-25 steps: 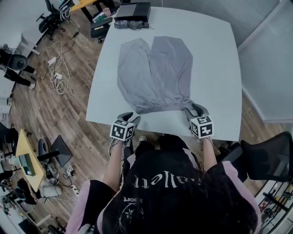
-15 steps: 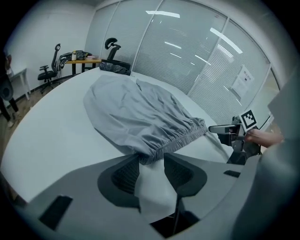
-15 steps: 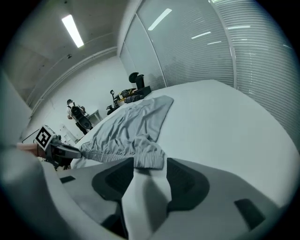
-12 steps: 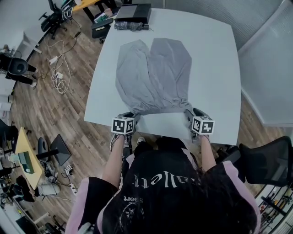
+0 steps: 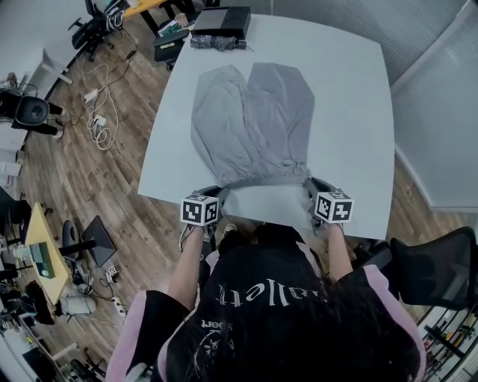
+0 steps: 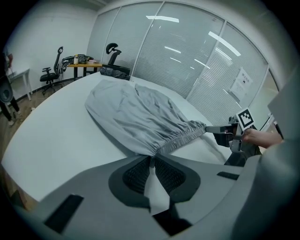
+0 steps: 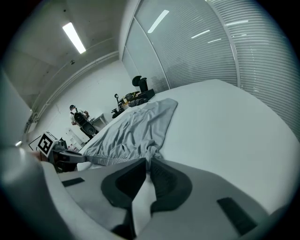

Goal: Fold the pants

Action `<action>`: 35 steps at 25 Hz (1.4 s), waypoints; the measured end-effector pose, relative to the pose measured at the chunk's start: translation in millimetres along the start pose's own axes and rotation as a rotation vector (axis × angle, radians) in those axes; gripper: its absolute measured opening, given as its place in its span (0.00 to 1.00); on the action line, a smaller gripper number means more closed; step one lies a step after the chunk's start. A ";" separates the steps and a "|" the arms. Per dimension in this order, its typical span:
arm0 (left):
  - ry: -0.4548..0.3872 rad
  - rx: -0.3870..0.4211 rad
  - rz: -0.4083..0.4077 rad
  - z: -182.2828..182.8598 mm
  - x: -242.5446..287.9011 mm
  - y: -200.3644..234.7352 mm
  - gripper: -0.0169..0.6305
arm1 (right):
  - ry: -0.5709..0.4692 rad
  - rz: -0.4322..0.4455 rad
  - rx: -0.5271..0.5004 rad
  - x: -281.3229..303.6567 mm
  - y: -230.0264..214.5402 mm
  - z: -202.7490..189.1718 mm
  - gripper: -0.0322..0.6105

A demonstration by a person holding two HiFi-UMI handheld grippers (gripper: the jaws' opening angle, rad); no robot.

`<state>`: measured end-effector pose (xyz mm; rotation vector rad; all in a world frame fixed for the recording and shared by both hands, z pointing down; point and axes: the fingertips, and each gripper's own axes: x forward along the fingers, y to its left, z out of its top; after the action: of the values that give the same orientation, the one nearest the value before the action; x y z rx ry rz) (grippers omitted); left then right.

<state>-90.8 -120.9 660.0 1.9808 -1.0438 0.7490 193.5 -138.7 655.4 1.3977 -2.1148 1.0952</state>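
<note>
Grey pants (image 5: 254, 119) lie flat on the white table (image 5: 351, 112), legs pointing away, waistband at the near edge. My left gripper (image 5: 213, 191) is at the waistband's left corner, my right gripper (image 5: 311, 186) at its right corner. In the left gripper view the jaws are closing, and the pads of the left gripper (image 6: 151, 159) pinch the gathered waistband of the pants (image 6: 140, 112). In the right gripper view the jaws of the right gripper (image 7: 149, 161) are closing too, pinching the bunched corner of the pants (image 7: 136, 126). The waistband runs taut between them.
A black box (image 5: 218, 19) and a dark bundle (image 5: 213, 41) sit at the table's far edge. A black office chair (image 5: 433, 261) stands at the near right. Cables (image 5: 93, 112) trail on the wooden floor at the left, beside a small yellow desk (image 5: 37, 254).
Both grippers have closed onto the waistband corners. The right one has dropped slightly. The waistband is now pulled into a straighter line between them.
</note>
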 end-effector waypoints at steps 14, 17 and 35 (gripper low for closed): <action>-0.294 -0.016 -0.067 43.2 -84.5 -51.8 0.10 | -0.068 0.205 -0.220 -57.3 64.7 43.3 0.11; -0.361 -0.002 -0.082 58.0 -100.2 -61.4 0.10 | -0.089 0.244 -0.285 -66.0 79.2 56.9 0.11; -0.504 0.159 -0.117 156.5 -147.2 -38.0 0.10 | -0.288 0.227 -0.311 -88.5 104.3 153.3 0.11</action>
<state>-108.3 -176.1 449.6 2.4167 -1.1632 0.2754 154.4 -183.1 458.7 1.2488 -2.5675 0.6257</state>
